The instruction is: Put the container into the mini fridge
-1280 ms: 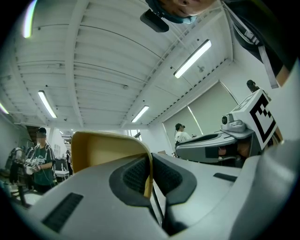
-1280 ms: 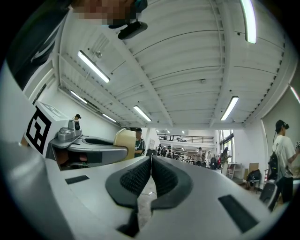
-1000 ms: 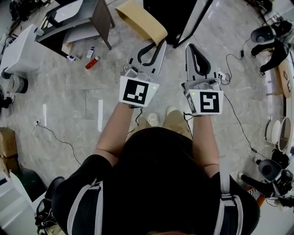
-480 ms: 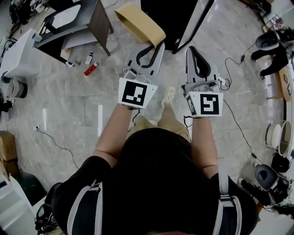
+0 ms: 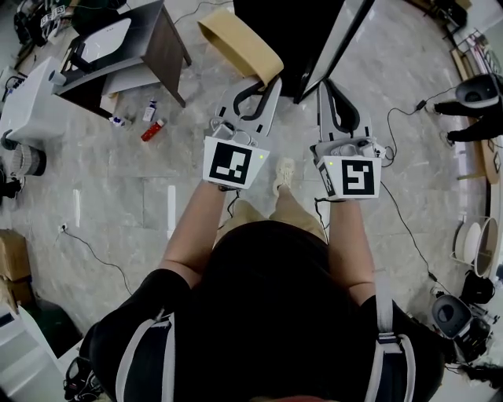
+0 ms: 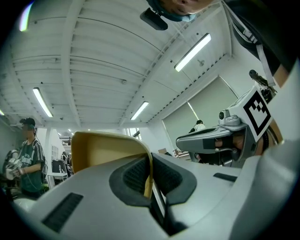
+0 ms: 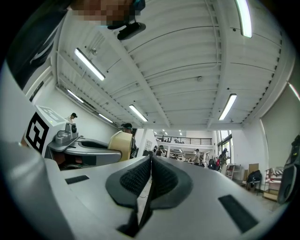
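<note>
Marble floor (image 5: 141, 196) w/ mini fridge (image 5: 275, 23) ahead; left gripper (image 5: 266, 78) pinches tan container (image 5: 240, 43) by its wall, just left of fridge opening; right gripper (image 5: 326, 85) pressed together, empty; best to grip firm & swing container in level.

A pale, marble-patterned tile floor (image 5: 118, 180) is crossed by thin black cables (image 5: 94, 235) and marked with short white tape strips (image 5: 171, 206). A dark wooden table (image 5: 171, 35) stands at upper left, cardboard boxes (image 5: 12, 255) at the left edge. Overhead, a white ribbed ceiling (image 6: 93, 56) carries long strip lights (image 6: 192, 51); tall windows (image 7: 224, 138) show far off
</note>
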`<state>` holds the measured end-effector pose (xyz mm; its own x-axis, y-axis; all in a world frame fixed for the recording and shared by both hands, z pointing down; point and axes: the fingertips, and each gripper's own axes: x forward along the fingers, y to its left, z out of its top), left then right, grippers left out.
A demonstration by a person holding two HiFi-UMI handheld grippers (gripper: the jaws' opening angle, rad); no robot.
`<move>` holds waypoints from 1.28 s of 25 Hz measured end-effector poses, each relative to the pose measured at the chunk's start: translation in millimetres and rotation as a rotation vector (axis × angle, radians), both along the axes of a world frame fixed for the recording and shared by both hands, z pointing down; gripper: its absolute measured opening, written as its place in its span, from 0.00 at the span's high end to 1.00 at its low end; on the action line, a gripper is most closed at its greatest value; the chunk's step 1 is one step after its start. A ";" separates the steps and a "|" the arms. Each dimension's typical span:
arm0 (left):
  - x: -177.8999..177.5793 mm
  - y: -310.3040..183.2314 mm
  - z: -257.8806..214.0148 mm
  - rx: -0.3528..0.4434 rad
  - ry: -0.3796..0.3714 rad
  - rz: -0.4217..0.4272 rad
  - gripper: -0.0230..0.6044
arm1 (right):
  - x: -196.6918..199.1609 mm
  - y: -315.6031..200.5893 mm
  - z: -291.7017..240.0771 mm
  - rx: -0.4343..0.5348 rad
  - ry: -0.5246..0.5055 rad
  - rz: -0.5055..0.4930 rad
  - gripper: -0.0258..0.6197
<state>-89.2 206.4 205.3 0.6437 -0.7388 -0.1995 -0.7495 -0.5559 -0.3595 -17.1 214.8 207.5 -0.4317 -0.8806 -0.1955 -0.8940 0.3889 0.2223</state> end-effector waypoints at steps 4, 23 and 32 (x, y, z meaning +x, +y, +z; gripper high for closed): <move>6.0 -40.6 1.5 -0.013 0.006 -0.015 0.92 | 8.5 -43.3 0.5 -0.015 0.000 -0.006 0.90; 48.7 -238.1 14.8 -0.067 -0.003 -0.114 0.92 | 49.9 -249.1 7.9 -0.063 -0.005 -0.101 0.90; 73.1 -305.8 28.7 -0.098 -0.053 -0.153 0.92 | 69.2 -323.7 21.1 -0.102 -0.035 -0.149 0.90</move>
<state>-16.1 -99.4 234.1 0.5297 -0.8433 -0.0904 -0.8097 -0.4710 -0.3501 52.1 -108.9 228.6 -0.5532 -0.8234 -0.1259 -0.8314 0.5365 0.1443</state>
